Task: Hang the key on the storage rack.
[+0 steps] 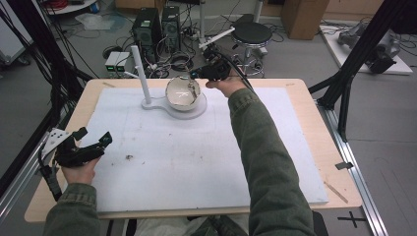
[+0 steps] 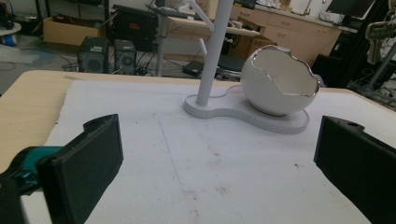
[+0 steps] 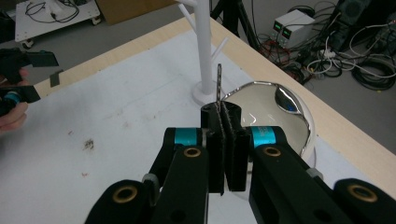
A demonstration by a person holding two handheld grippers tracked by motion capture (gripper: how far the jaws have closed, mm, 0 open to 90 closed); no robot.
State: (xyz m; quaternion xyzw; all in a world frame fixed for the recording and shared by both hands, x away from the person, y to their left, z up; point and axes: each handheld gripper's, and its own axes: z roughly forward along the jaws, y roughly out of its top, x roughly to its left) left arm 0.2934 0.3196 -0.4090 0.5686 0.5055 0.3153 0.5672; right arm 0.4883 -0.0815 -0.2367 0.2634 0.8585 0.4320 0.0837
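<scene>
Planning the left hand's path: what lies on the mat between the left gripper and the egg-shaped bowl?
Bare white mat, apart from faint specks; the left gripper view shows this past the open left gripper, up to the egg-shaped bowl on its stand base.

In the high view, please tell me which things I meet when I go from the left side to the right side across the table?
Left gripper, open, near the table's left edge → small dark speck on the white mat → white stand pole → egg-shaped bowl → right gripper, shut on a thin chain → bare wooden table edge.
</scene>
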